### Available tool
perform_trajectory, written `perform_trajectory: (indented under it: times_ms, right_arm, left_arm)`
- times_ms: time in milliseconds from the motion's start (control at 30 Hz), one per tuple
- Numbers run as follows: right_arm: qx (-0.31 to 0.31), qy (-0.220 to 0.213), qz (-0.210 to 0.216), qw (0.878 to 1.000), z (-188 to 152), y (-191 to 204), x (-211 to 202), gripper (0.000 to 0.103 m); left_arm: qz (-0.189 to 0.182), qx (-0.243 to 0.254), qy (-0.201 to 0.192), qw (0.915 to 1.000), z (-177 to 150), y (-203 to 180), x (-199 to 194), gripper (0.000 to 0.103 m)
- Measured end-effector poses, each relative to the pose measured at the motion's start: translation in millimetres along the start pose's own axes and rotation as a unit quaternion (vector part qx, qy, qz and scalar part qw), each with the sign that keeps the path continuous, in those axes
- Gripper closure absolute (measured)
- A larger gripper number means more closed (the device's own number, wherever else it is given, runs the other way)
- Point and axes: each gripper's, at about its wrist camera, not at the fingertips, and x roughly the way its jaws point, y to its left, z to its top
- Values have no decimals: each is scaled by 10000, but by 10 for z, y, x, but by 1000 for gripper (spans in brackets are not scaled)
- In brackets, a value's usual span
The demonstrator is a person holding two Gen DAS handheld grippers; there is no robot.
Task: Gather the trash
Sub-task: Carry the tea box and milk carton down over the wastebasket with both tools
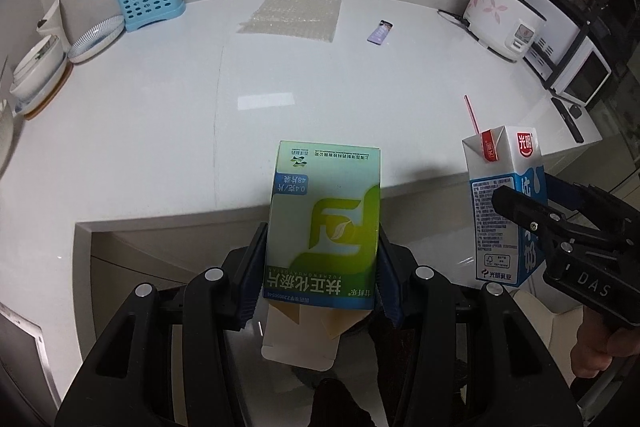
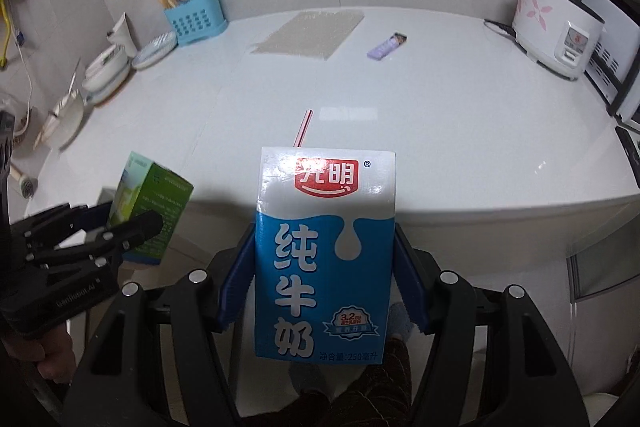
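Between the blue pads of the left gripper, at six o'clock in the left wrist view: a green medicine box, pinched by its two long sides, bottom flaps hanging open below the fingers. Off at three o'clock in that same view, the right gripper, clamped on a blue-and-white milk carton with a red-striped straw poking out of its top. Same pairing from the right wrist view: milk carton dead centre between the pads, squeezed on both flanks, green box out at nine o'clock in the other gripper's hold. Both loads clear of the white countertop, past its near edge and over the floor.

Step in hand, by the look of it: carrying two collected pieces toward a bin. No bin visible in either view, so destination unknown.

Still lying on the counter at twelve o'clock: a sheet of bubble wrap and, toward one o'clock, a small purple wrapper, well apart from each other; probably the remaining trash.

Next move calls for: finding the bin, keeping the carton upright against any leftover milk spilling, opening each pair of fingers only once over the opening, then back for the wrap and wrapper.
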Motion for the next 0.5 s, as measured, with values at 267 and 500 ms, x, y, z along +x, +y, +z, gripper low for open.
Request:
perform_trajectory:
  times_ms: [267,500]
  right_arm:
    - [-219,429,-19,9988,-544,62,113,42]
    - [-253,738,9,9969,-866,-27,410,42]
  left_arm:
    - [-216,-10,247,9995,-479,29,178,55]
    - [-229,97,581,9980,-812,-61,567,55]
